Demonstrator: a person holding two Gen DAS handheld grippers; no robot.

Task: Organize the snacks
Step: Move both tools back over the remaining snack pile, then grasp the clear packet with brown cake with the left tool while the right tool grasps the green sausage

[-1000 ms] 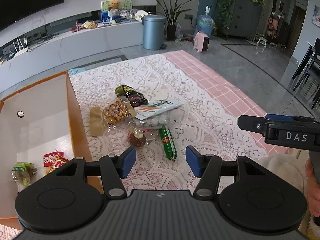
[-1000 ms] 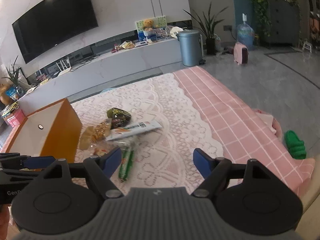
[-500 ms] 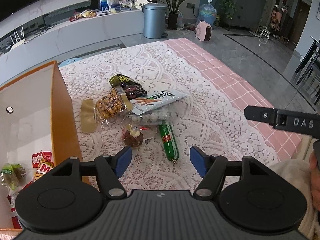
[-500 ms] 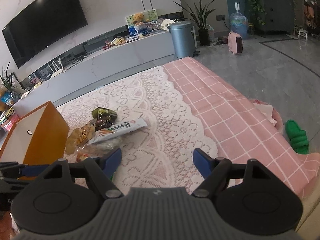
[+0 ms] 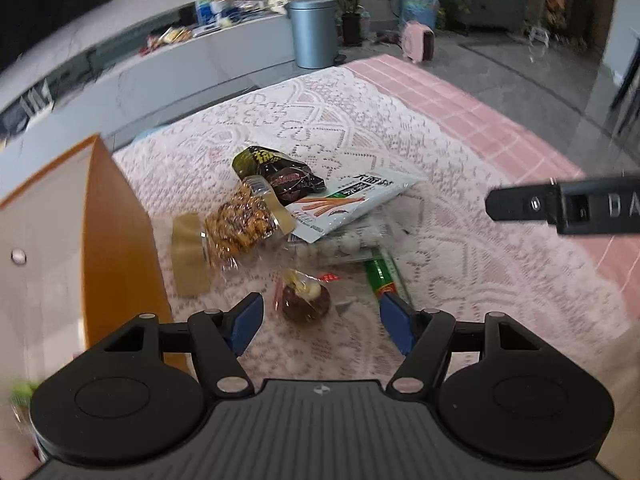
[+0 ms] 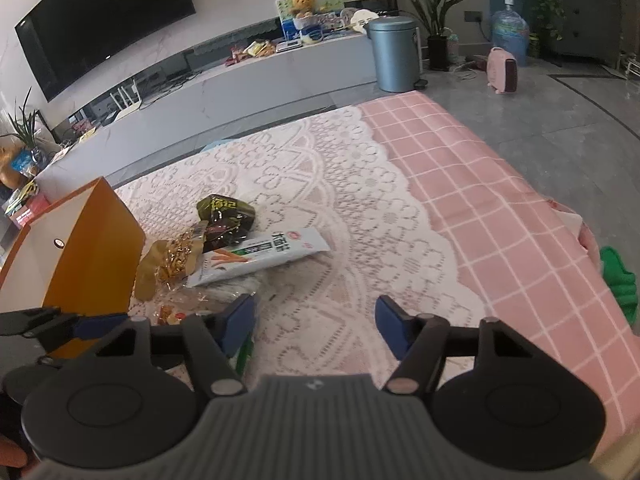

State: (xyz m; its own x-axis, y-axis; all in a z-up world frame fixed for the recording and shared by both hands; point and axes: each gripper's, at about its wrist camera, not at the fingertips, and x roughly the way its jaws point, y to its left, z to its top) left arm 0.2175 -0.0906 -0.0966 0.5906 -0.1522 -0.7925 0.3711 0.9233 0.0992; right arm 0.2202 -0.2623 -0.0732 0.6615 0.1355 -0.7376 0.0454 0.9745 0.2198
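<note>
A pile of snacks lies on the lace cloth: a dark packet [image 5: 280, 174], a clear bag of golden nuts [image 5: 240, 224], a white carrot-stick packet [image 5: 352, 204], a green sausage [image 5: 382, 276] and a round brown snack in clear wrap [image 5: 306, 298]. My left gripper [image 5: 320, 318] is open, low over the cloth, with the brown snack between its blue pads. My right gripper [image 6: 316, 324] is open and empty, to the right of the pile [image 6: 224, 240]. An orange box [image 5: 116, 248] stands on the left, also in the right wrist view [image 6: 92, 248].
The lace cloth [image 5: 460, 264] lies over a pink checked cloth [image 6: 500, 220]. My right gripper's finger [image 5: 560, 208] reaches in from the right in the left wrist view. Beyond the table are a blue bin [image 6: 394, 54], a low cabinet and grey floor.
My left gripper has moved forward and down toward the pile; the brown snack now lies between its pads. The right gripper has shifted slightly closer to the snacks. Both stay open.
</note>
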